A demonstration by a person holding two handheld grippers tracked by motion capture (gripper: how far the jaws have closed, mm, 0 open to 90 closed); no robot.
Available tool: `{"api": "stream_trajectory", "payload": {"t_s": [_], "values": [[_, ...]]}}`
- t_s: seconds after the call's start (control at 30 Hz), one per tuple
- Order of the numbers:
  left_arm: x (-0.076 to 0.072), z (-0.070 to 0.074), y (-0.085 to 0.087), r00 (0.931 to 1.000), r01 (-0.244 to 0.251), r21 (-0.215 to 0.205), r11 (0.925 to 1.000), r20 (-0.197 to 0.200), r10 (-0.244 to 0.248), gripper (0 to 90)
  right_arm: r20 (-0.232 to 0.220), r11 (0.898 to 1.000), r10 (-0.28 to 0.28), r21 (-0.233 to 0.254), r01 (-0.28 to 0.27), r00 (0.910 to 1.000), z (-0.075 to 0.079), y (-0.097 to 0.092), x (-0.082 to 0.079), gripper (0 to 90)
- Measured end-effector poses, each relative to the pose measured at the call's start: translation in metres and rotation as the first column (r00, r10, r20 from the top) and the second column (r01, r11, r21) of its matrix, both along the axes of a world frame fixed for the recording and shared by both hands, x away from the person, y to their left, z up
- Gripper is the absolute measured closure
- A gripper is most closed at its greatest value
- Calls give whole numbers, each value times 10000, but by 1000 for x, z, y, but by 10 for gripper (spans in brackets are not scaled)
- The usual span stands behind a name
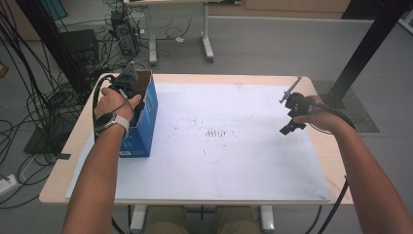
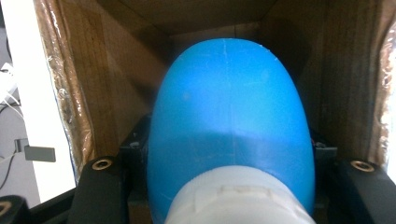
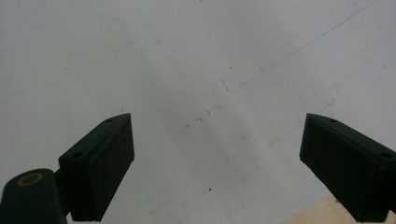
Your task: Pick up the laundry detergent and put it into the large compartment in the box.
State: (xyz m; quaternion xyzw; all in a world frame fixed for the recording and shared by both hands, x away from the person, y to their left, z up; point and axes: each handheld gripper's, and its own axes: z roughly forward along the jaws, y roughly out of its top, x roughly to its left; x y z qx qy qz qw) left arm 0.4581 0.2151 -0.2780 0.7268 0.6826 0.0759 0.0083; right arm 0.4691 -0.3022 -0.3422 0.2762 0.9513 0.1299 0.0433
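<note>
1. Left gripper, at ten o'clock on the table, pinches a blue bottle inside the open blue carton.
2. Right gripper, at three o'clock, hovers with jaws spread, nothing between them.

A smooth blue bottle with a white cap sits inside the open blue cardboard box, which stands upright at the far left of the tabletop, cap toward the opening.

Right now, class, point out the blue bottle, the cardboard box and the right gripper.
blue bottle [image 2: 229, 121], left gripper view, its rounded body
cardboard box [image 1: 146, 114], high view, its blue side
right gripper [image 3: 215, 158], right gripper view, between its fingertips
</note>
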Motion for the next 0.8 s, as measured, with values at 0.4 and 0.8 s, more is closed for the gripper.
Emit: {"api": "stream_trajectory", "payload": {"t_s": [0.4, 0.8], "values": [[0, 0, 1, 10000, -20, -39, 10000, 21, 20, 380, 15, 10000, 34, 6, -34, 10000, 0, 2, 0, 98], [-1, 0, 1, 10000, 25, -27, 10000, 13, -25, 379, 27, 10000, -17, 13, 17, 10000, 0, 1, -1, 98]]}}
